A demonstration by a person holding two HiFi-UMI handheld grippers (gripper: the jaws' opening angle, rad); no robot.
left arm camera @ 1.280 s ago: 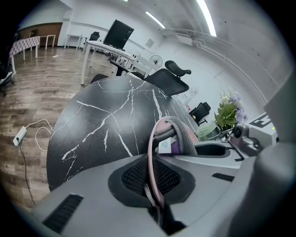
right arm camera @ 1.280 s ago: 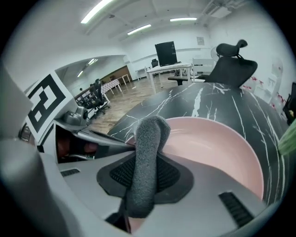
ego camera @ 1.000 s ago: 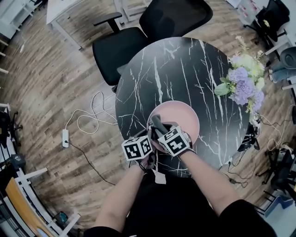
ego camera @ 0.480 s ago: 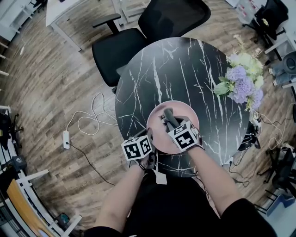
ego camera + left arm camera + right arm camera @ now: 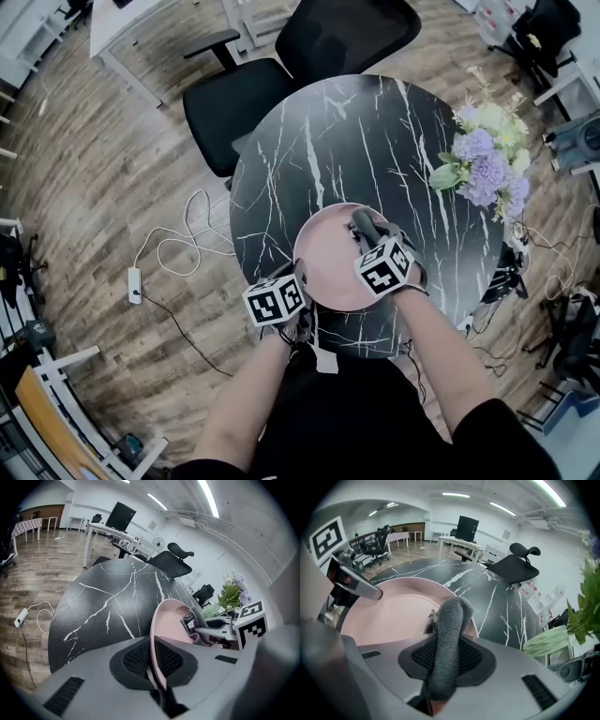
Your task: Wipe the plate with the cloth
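One plate (image 5: 323, 253), clamped by left hand-held gripper (image 5: 157, 670), holds right hand-held gripper's (image 5: 443, 667) pinched cloth (image 5: 451, 618).

surface: round black marble table (image 5: 309, 150) | on it: pink plate (image 5: 323, 262), near edge | flower bunch (image 5: 487, 169), right rim

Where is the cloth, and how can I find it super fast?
Look at the round black marble table; near the edge closest to the person is a pink plate. At the plate's right rim, the right gripper pinches a rolled-up grey cloth. It is the only soft, fuzzy thing there, unlike the smooth, hard plate under it.
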